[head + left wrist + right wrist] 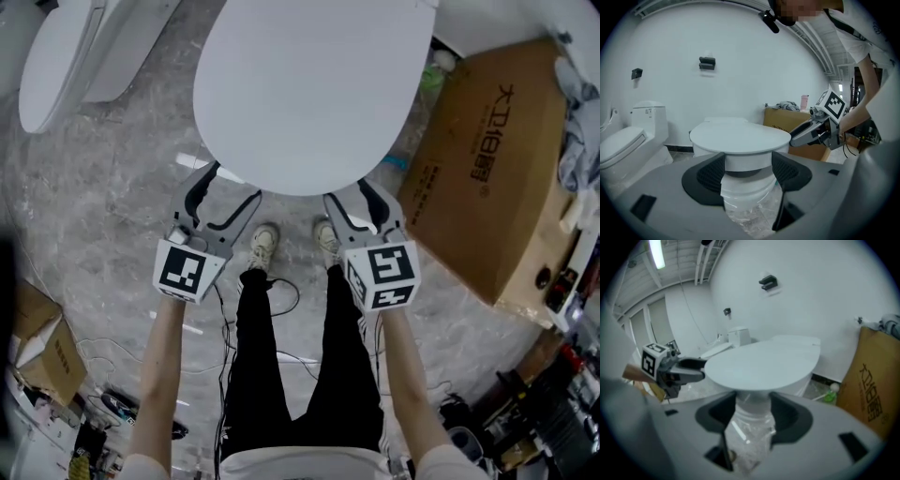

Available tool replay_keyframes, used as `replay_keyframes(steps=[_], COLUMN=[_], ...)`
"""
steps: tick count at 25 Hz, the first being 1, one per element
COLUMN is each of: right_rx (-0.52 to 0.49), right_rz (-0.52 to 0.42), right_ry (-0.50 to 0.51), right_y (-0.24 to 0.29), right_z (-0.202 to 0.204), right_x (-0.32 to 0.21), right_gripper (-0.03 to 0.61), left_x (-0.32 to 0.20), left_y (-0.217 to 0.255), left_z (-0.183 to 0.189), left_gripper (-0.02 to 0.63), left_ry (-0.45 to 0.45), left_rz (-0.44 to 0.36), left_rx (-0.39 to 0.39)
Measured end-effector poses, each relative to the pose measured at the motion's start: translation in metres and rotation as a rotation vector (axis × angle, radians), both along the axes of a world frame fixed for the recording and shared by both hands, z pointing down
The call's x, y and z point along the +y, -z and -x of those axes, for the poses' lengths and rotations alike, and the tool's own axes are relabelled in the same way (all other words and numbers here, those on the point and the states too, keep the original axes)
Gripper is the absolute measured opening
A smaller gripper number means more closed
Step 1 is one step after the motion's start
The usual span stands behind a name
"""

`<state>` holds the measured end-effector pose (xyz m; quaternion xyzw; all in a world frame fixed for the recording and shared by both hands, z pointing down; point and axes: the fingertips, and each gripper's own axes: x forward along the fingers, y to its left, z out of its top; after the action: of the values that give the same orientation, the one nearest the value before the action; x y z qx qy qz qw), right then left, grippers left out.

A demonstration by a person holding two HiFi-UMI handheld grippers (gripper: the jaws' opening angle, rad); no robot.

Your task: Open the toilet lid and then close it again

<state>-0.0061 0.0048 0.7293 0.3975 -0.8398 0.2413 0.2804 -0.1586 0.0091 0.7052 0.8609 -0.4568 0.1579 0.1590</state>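
A white toilet stands with its round lid (pixel 309 89) lying flat and shut; it also fills the middle of the left gripper view (pixel 738 138) and the right gripper view (pixel 761 366). My left gripper (pixel 232 187) is open at the lid's front left edge, and its jaws (pixel 747 171) frame the bowl just under the rim. The right gripper (pixel 349 195) is open at the front right edge, with its jaws (pixel 752 413) also level with the bowl below the lid. Neither holds anything. Whether the tips touch the lid cannot be told.
A second white toilet (pixel 56 56) stands at the far left. A large cardboard box (pixel 497 159) sits close on the right, with a green bottle (pixel 431 77) behind it. The person's shoes (pixel 262 246) stand in front of the bowl. Cables (pixel 281 300) and a small box (pixel 37 347) lie behind.
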Motion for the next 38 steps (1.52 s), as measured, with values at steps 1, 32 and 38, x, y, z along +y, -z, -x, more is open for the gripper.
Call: replay_keyframes(steps=[1, 32, 38], right_rx=[-0.014, -0.351, -0.381], right_rz=[-0.003, 0.009, 0.028], right_ry=[-0.002, -0.125, -0.124], right_y=[0.009, 0.241, 0.266], right_z=[0.000, -0.027, -0.034], right_x=[-0.001, -0.137, -0.174], right_gripper=[0.244, 0.264, 0.264], left_x=[-0.001, -0.140, -0.180], left_y=[0.010, 0.256, 0.284], left_z=[0.000, -0.025, -0.039], left_gripper=[0.324, 0.324, 0.344], left_ry=[-0.003, -0.036, -0.060], left_rz=[-0.014, -0.261, -0.261], left_rx=[-0.002, 0.044, -0.007])
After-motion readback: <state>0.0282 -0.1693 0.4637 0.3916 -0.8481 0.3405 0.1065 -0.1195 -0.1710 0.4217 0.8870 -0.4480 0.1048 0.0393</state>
